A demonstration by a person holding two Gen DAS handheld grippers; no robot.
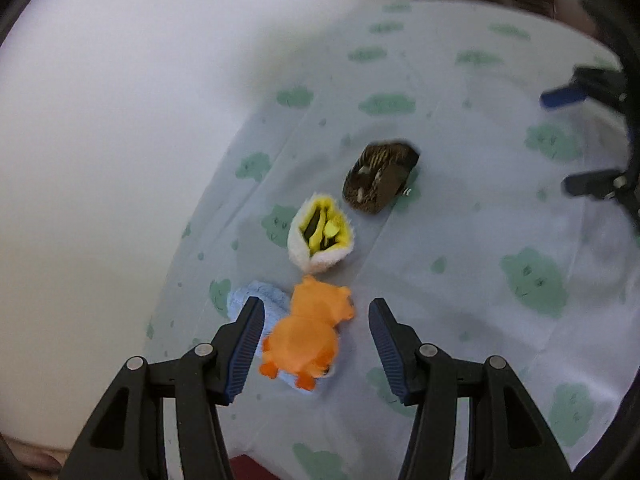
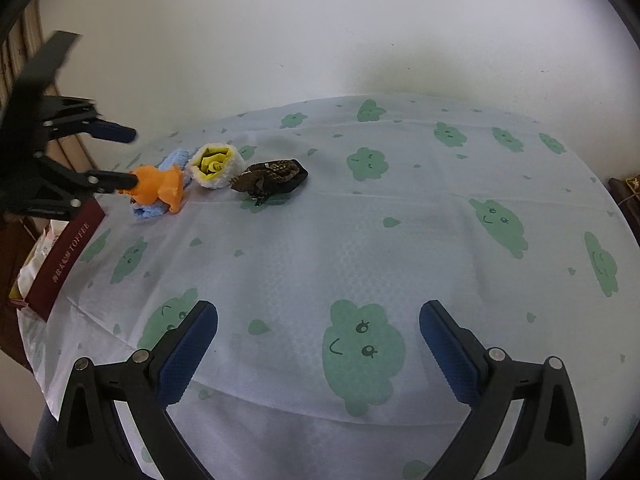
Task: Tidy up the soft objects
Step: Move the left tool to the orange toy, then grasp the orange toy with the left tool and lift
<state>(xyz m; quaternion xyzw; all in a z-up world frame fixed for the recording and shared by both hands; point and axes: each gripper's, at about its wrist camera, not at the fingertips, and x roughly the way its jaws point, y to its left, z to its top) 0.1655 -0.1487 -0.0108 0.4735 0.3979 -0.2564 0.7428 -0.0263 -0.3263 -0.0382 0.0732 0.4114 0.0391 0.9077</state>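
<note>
My left gripper (image 1: 316,346) fingers gape around the orange toy (image 1: 310,336) without touching; my right gripper (image 2: 318,354) fingers hang open and empty.

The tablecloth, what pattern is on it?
Green smiling clouds on the pale blue tablecloth, clearest in the right wrist view.

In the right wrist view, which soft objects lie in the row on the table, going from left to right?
Orange plush toy (lying on a blue fluffy cloth) → white fluffy item with yellow inside → dark brown patterned item.
</note>
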